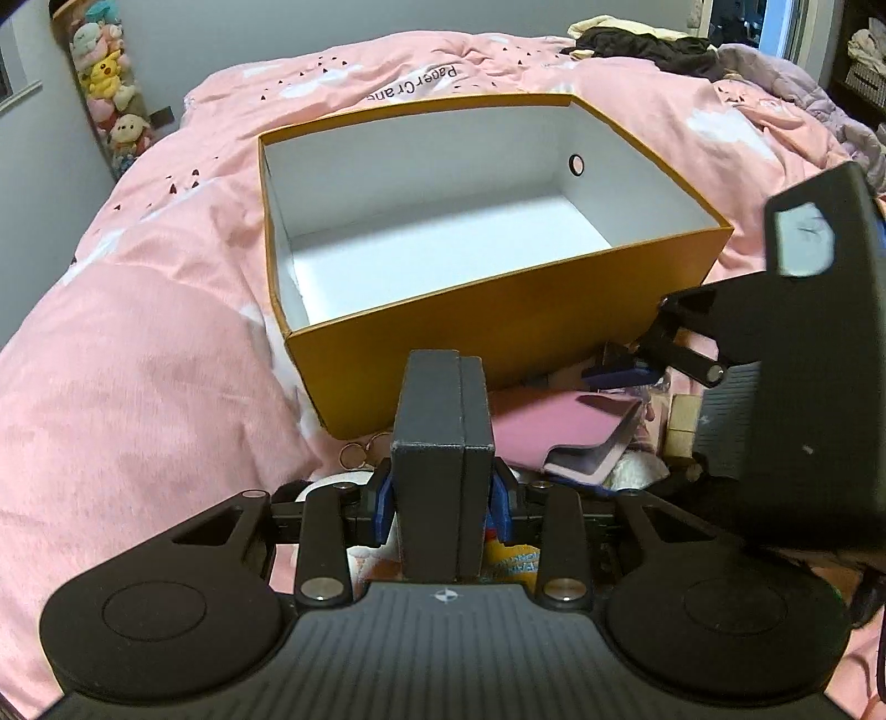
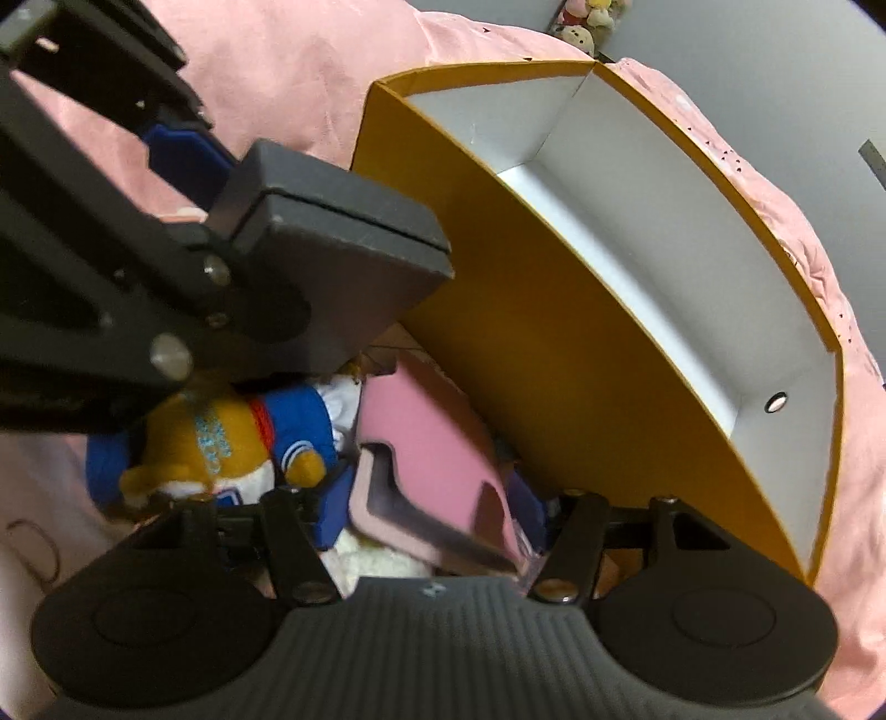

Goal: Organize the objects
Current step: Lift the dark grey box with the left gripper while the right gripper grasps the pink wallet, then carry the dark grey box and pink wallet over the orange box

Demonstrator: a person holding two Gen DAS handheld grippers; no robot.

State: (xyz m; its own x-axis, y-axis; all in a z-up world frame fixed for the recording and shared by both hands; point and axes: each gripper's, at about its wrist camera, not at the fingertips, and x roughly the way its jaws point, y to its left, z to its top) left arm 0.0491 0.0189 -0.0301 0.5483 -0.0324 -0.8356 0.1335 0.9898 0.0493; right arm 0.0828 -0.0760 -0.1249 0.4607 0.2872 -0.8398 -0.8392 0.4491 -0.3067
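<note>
An orange box (image 1: 515,310) with a white empty inside sits open on the pink bed; it also shows in the right wrist view (image 2: 554,354). A pile lies in front of it: a pink phone case (image 1: 559,437) (image 2: 426,443), a yellow and blue plush toy (image 2: 238,443), rings (image 1: 360,451) and small blocks. My left gripper (image 1: 460,365) is shut with nothing between its fingers, hovering over the pile; it shows in the right wrist view (image 2: 387,232). My right gripper (image 2: 437,498) is down in the pile around the pink case, its fingers spread either side of it.
The pink duvet (image 1: 138,360) covers the whole bed. Dark and purple clothes (image 1: 692,50) lie at the far right of the bed. A clear tube of plush toys (image 1: 111,94) stands against the wall at far left.
</note>
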